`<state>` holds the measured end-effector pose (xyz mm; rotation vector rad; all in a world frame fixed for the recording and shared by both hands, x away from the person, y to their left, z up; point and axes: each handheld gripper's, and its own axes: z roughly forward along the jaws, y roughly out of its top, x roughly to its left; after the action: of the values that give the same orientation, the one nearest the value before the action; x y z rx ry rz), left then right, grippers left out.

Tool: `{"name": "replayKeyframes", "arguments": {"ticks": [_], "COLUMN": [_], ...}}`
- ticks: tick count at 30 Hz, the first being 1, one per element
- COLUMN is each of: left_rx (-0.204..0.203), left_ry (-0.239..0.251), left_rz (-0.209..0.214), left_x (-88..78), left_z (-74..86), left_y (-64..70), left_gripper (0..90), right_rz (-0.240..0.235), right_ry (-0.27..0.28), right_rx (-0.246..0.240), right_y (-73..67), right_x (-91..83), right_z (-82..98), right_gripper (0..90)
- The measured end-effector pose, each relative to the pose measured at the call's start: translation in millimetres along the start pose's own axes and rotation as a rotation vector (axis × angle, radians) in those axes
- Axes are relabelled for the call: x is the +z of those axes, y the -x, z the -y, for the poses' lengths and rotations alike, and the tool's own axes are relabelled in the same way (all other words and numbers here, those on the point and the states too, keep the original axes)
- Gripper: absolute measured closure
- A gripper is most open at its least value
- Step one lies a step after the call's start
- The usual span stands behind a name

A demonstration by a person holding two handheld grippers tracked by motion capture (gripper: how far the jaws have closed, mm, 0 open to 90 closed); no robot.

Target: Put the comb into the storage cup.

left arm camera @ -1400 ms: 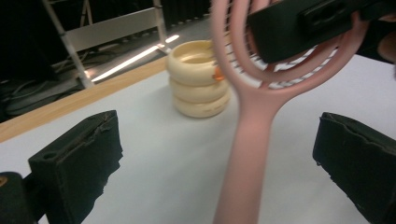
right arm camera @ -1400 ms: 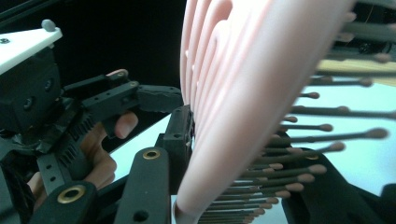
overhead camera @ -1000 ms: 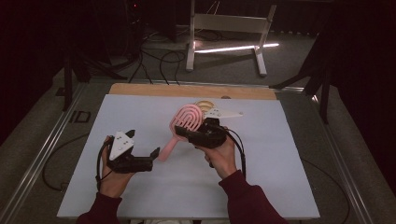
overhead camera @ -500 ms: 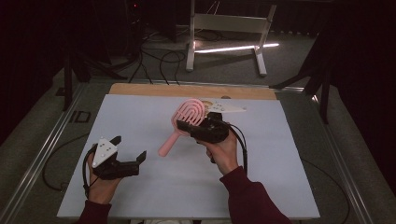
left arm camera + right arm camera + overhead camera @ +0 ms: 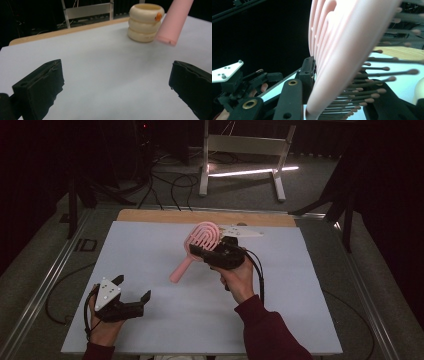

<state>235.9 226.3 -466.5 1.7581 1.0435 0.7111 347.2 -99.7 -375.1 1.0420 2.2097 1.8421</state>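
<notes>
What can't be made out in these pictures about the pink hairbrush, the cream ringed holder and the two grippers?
- Pink hairbrush: right gripper view is too close and blurred to show its outline; left gripper view cuts off all but the handle end.
- Cream ringed holder: in the high view the right gripper and brush head cover it; its inside stays hidden.
- Left gripper: open; whether it rests on the table is unclear.

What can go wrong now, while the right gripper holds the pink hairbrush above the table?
1. The right gripper clamps the pink hairbrush by its head only, so the long handle hanging down-left could perhaps twist or slip.
2. The cream ring stack stands just behind the handle end; a swing might knock it.
3. The left gripper, open and empty, gives no support.
</notes>
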Motion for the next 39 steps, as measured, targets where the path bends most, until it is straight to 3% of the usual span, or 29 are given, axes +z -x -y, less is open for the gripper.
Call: {"name": "replayKeyframes", "arguments": {"ticks": [11, 16, 32, 39], "left_rx": [-0.019, -0.059, -0.025, -0.028], "left_ry": [-0.011, -0.002, 0.011, 0.002], "left_rz": [-0.02, -0.054, -0.047, -0.046], "left_x": [1.3, 2.7, 5.2, 8.1], "left_z": [10.9, 15.3, 17.4, 19.3], "left_y": [-6.0, -9.4, -1.5, -0.7], "left_gripper": [0.5, 0.5, 0.5, 0.5], "right_rz": [0.006, 0.023, 0.062, 0.067], "right_ry": [0.021, 0.046, 0.055, 0.068], "right_rx": [0.01, 0.021, 0.005, 0.009], "right_y": [5.3, 11.1, 15.8, 18.7], "right_x": [-2.5, -4.8, -2.4, -2.7], "right_z": [-2.1, -5.8, -15.3, -21.7], "right_gripper": [63.9, 63.8, 63.9, 63.9]}}
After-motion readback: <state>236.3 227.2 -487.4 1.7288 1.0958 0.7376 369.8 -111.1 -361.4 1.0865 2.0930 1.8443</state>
